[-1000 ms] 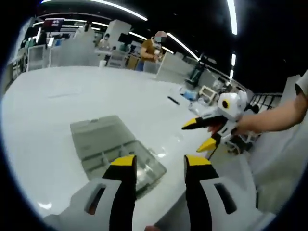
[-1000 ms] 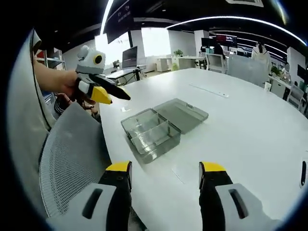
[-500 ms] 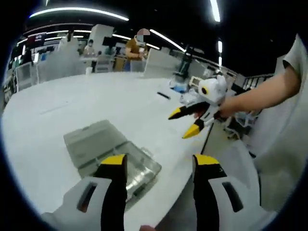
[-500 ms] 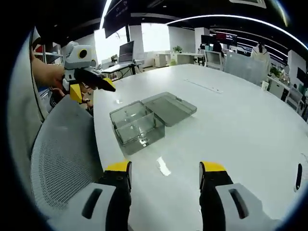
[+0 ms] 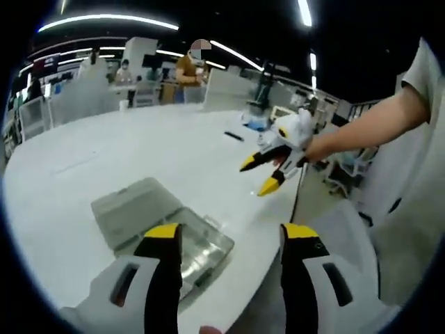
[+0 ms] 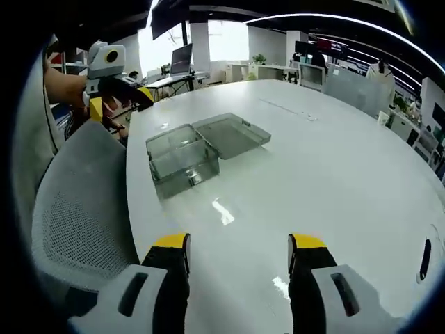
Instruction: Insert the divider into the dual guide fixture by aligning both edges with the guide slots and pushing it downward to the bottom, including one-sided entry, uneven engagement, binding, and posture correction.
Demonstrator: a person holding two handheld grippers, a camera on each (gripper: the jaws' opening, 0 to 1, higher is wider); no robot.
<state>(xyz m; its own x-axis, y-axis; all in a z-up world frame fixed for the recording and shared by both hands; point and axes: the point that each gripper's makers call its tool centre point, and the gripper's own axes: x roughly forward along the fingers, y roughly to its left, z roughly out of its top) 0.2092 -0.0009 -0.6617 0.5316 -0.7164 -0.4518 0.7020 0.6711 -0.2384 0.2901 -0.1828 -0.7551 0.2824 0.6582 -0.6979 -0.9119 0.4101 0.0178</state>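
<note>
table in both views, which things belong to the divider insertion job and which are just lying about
For the job:
- clear plastic box with its lid open flat
- left hand-held gripper, jaws open
- right hand-held gripper, jaws open

Lying about:
- grey mesh chair at the table edge
- dark pen-like item far across the white table
- office desks and people behind

No divider is clearly visible.

The white tabletop [image 6: 334, 160] lies bare on every side of the clear box [image 6: 182, 161] and its open lid [image 6: 231, 134], leaving wide room to pass. A mesh chair [image 6: 76, 223] crowds the near edge. Both tools hang apart above, well clear of the box.
</note>
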